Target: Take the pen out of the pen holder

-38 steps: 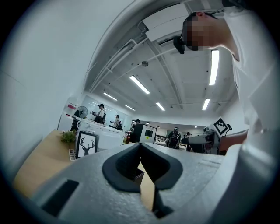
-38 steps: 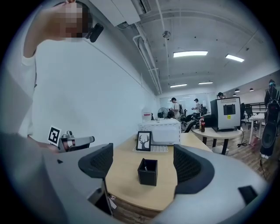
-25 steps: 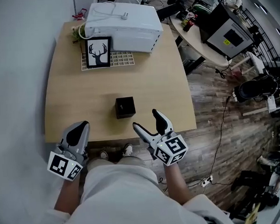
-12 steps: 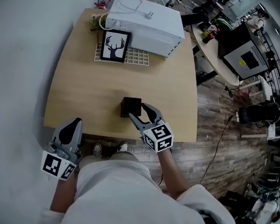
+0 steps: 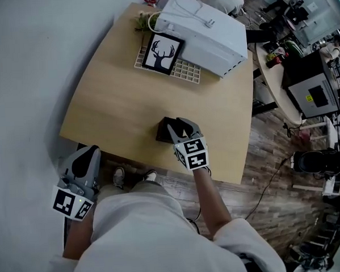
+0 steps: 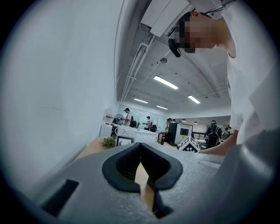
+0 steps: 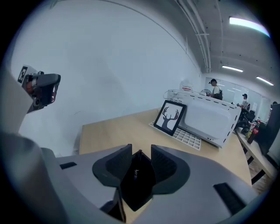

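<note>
Pen holder: black box on the wooden table, close to the near edge, a bit right of centre. Can't tell the pen apart from the black of the holder in any view.

Right gripper is right over the holder, pointing down and away. In the right gripper view the holder fills the gap between the jaws. The jaws are closing, with a narrow gap left, and the pads show no contact yet.

Left gripper is off the near-left corner of the table, well apart from the holder. Its jaws are together with nothing in them.

Far side of the table: a deer picture frame leaning on a white grid tray, a white appliance just behind to the right, and a small plant at the far-left corner.
</note>
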Action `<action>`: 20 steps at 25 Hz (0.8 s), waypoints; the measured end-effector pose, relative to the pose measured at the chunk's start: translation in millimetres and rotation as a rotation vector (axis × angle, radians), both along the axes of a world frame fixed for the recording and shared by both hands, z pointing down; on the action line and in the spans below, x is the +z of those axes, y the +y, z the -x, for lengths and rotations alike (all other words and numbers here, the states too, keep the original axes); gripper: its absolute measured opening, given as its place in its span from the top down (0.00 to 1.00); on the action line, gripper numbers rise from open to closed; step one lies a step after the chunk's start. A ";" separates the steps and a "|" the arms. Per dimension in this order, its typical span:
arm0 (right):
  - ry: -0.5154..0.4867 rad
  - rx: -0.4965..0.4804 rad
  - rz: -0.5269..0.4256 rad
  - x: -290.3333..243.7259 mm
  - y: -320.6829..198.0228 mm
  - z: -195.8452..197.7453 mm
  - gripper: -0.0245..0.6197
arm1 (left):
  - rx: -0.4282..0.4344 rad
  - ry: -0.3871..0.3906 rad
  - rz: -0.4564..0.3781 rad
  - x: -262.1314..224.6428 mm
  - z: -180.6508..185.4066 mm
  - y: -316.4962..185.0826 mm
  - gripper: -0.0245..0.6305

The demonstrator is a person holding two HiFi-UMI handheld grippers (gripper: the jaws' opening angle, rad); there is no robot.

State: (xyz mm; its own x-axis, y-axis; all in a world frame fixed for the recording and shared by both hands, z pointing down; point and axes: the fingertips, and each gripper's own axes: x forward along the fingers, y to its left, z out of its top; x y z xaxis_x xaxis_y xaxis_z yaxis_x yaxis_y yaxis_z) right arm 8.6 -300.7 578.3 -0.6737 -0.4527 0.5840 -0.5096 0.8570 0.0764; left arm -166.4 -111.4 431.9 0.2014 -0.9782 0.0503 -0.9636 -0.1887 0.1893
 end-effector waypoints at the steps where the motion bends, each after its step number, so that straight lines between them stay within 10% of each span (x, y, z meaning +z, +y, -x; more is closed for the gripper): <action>1: 0.003 -0.002 0.002 1.9 -2.9 3.0 0.75 | -0.002 0.002 0.004 1.3 -1.3 0.9 0.95; 20: 0.105 -0.076 0.086 35.2 -11.2 26.2 0.82 | -0.048 -0.007 0.042 6.7 -2.5 22.5 0.95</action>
